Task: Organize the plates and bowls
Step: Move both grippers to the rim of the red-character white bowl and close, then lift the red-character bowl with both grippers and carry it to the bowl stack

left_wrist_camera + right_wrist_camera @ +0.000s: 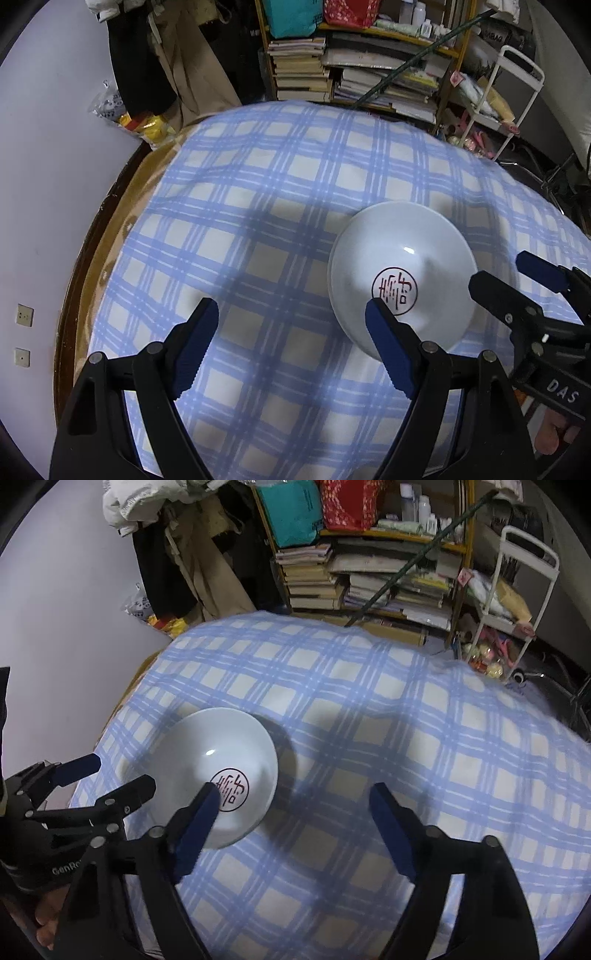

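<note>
One white bowl, red seal inside, lies on the checked table between my left hand-held gripper and right hand-held gripper, both released, empty.

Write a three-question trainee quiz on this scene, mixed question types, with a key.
1. True or false: the white bowl is gripped by the left gripper.
2. What pattern covers the tablecloth? A) blue check B) red stripes C) plain green
3. What colour is the round mark inside the bowl?

Key: 1. False, it sits free on the cloth and both grippers, the right gripper too, have fingers apart. 2. A. 3. Red.
</note>
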### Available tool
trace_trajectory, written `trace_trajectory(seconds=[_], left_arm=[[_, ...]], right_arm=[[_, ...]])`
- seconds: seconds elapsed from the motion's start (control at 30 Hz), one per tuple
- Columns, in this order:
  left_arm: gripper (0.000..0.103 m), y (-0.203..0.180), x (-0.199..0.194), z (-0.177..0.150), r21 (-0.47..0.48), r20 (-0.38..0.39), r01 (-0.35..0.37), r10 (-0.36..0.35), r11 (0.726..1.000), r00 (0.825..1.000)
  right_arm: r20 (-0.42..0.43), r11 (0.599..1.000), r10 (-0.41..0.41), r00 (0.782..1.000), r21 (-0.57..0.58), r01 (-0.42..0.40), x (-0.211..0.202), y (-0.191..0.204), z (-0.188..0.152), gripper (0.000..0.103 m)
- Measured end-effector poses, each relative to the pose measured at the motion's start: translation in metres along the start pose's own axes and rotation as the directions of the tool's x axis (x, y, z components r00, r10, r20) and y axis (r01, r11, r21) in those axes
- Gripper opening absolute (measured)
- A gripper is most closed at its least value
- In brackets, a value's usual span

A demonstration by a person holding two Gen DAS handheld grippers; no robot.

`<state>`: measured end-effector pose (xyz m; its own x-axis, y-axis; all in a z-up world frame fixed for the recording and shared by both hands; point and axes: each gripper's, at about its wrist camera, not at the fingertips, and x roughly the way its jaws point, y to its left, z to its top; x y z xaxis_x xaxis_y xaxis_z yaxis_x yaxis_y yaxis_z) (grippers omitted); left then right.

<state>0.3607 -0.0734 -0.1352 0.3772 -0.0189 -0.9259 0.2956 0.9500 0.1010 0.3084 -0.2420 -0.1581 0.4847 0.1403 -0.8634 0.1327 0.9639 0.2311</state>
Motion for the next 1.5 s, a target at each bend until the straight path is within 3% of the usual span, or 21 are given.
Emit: trace_trajectory(seconds=[0.2,0.3,0.4,0.47,0.53,0.57,0.83,1.2,1.5], left_arm=[[0.078,-0.001,0.017,-0.001,-0.016,-0.024,-0.021,0.02,1.0,1.0],[0.066,-0.002,0.025,0.0,-0.016,-0.034,-0.028,0.028,0.999,0.999],[0.044,-0.002,0.032,0.0,-0.045,-0.05,0.02,-0.022,0.999,0.999],[0.033,-0.003,0.032,-0.001,-0.079,-0.047,0.044,-0.048,0.996,0.998],[0.014,-0.006,0.03,-0.002,-0.101,-0.051,0.083,-0.089,0.991,0.995],[0.011,-0.008,0.03,-0.001,-0.101,-0.059,0.095,-0.102,0.99,0.993],[0.012,-0.015,0.017,-0.009,-0.108,-0.099,0.135,-0.146,0.985,0.984],[0.012,-0.052,-0.04,-0.026,-0.036,-0.023,0.154,-0.155,0.987,0.988],[0.012,-0.086,-0.073,-0.044,0.006,-0.006,0.181,-0.18,0.984,0.984]], right_arm=[[-0.064,0.998,0.064,0.996,0.029,-0.062,0.029,-0.002,0.003,0.078],[-0.097,0.995,0.084,0.992,0.052,-0.08,0.041,-0.002,0.004,0.074],[-0.124,0.995,0.094,0.988,0.038,-0.09,0.049,0.002,0.003,0.056],[-0.147,0.992,0.122,0.982,0.042,-0.117,0.053,0.005,0.002,0.032],[-0.167,0.987,0.157,0.973,0.067,-0.148,0.055,0.007,0.002,0.019],[-0.174,0.987,0.159,0.972,0.068,-0.149,0.055,0.008,0.002,0.018],[-0.185,0.995,0.096,0.978,0.017,-0.094,0.038,0.01,-0.002,0.015],[-0.135,0.998,0.067,0.989,0.017,-0.065,-0.02,-0.007,-0.02,0.015],[-0.078,0.993,0.072,0.994,0.104,-0.064,-0.064,-0.037,-0.045,0.015]])
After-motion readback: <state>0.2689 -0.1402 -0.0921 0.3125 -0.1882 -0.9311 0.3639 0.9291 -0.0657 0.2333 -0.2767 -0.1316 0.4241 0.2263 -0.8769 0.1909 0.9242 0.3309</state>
